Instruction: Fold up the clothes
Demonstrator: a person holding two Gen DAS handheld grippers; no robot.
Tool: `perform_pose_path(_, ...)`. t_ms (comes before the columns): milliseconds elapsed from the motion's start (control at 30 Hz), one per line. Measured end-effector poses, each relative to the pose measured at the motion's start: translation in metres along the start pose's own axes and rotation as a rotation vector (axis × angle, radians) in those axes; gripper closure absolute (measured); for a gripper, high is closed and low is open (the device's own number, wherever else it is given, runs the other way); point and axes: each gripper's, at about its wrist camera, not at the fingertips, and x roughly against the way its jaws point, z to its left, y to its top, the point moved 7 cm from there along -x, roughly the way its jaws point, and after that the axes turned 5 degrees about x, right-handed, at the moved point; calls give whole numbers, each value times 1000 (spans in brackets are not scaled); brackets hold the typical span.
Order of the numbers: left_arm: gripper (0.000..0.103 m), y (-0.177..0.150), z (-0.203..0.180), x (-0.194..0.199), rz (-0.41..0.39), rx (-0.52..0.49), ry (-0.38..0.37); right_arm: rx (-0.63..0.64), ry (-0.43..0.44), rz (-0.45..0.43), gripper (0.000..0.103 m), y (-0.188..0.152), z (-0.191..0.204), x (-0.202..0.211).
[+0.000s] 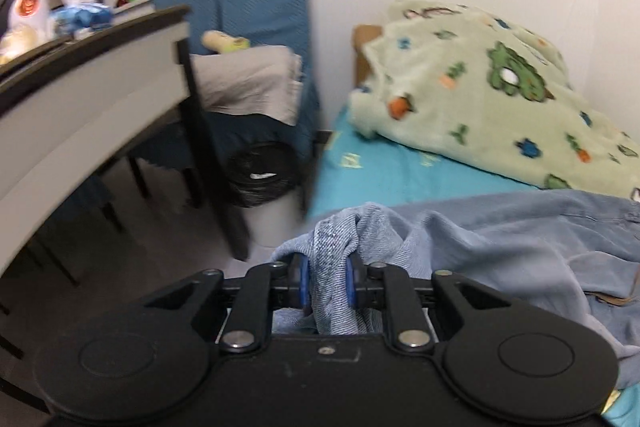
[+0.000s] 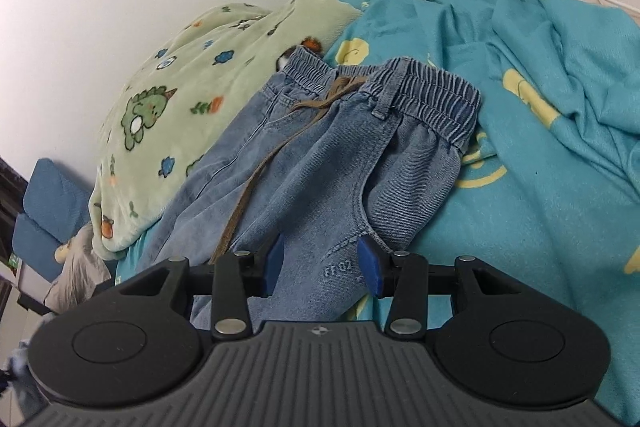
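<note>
Teal bedsheet (image 2: 540,187) under faded, crumpled jeans (image 2: 320,155), legs cut off by my tongs. Left gripper (image 1: 328,287) pinches a bunched jeans fold; right gripper (image 2: 320,263) half-open over denim, contact unclear.

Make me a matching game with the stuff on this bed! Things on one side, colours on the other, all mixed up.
Things:
1. jeans
2. fleece blanket
3. bed sheet
4. drawstring

Colours:
A. turquoise with yellow shapes
B. brown
C. faded blue denim
D. pale green with little dinosaurs

Right pairs: 1-C, 2-D, 3-A, 4-B
</note>
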Motion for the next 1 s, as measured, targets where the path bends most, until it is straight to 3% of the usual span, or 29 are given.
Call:
perform_pose_path(233, 88, -24, 47, 14, 30, -54, -3, -1, -2, -29, 58, 5, 0, 7)
perform_pose_path(433, 87, -95, 91, -13, 136, 0, -22, -11, -10, -36, 58, 8, 0, 6)
perform_pose_path(600, 83, -142, 120, -23, 191, 189, -40, 18, -13, -20, 58, 6, 4, 0)
perform_pose_path(767, 82, -163, 155, -6, 229, 504, -126, 36, -15, -2, 58, 2, 7, -4)
perform_pose_path(1000, 52, -185, 175, 13, 311, 921, -340, 58, -11, 14, 58, -2, 14, -5)
